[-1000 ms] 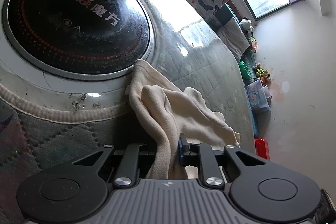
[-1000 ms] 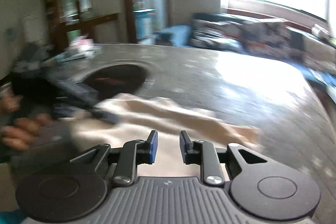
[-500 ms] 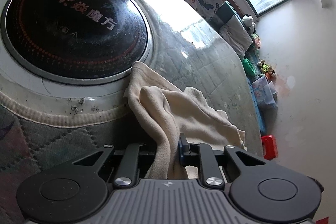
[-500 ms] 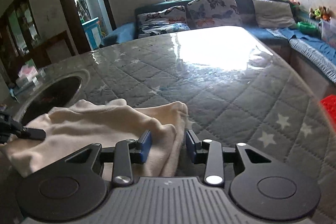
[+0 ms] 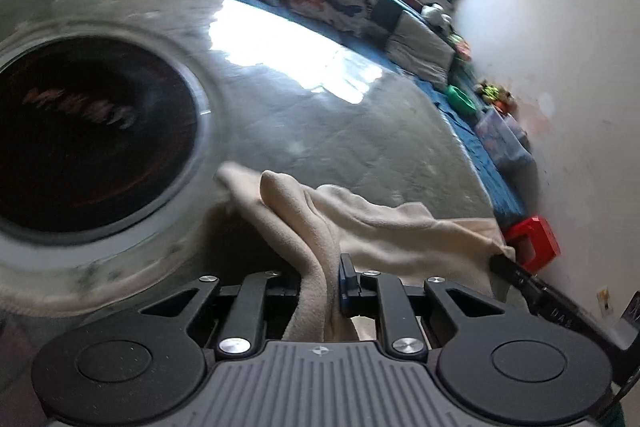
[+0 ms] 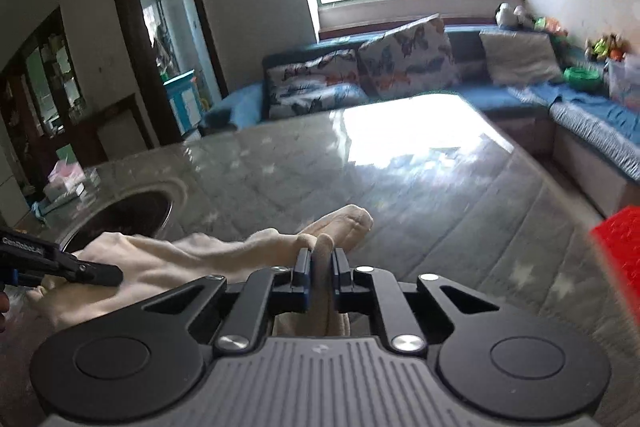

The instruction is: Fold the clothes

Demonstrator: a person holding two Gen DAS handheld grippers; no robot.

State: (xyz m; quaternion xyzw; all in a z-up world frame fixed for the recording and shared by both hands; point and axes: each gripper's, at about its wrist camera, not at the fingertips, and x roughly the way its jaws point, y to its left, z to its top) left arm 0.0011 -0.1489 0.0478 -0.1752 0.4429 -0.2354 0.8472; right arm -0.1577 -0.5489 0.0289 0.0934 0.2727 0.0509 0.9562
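Cream garment (image 5: 360, 223) strung between my two grippers, long axis jaw to jaw; left gripper (image 5: 320, 283) and right gripper (image 6: 320, 267) jaws both clamped on bunched ends, lifted off surface (image 6: 440, 195).

The cream garment (image 5: 360, 223) pinched in my left gripper (image 5: 320, 283) is soft, matt cloth with a fleecy nap, bunched in thick folds. My right gripper (image 6: 320, 267) clamps the same cloth; its fingers (image 6: 301, 279) are matt black plastic with blue pads, fixed by bright metal screws, and the body behind is ribbed grey plastic. The table (image 6: 460, 195) wears a quilted grey cover under a clear glossy sheet that throws back window glare. Set into it, the round black cooktop (image 5: 80, 147) looks like smooth, shiny glass. The butterfly cushions (image 6: 404, 55) are printed fabric; the red stool (image 5: 534, 239) is plastic.
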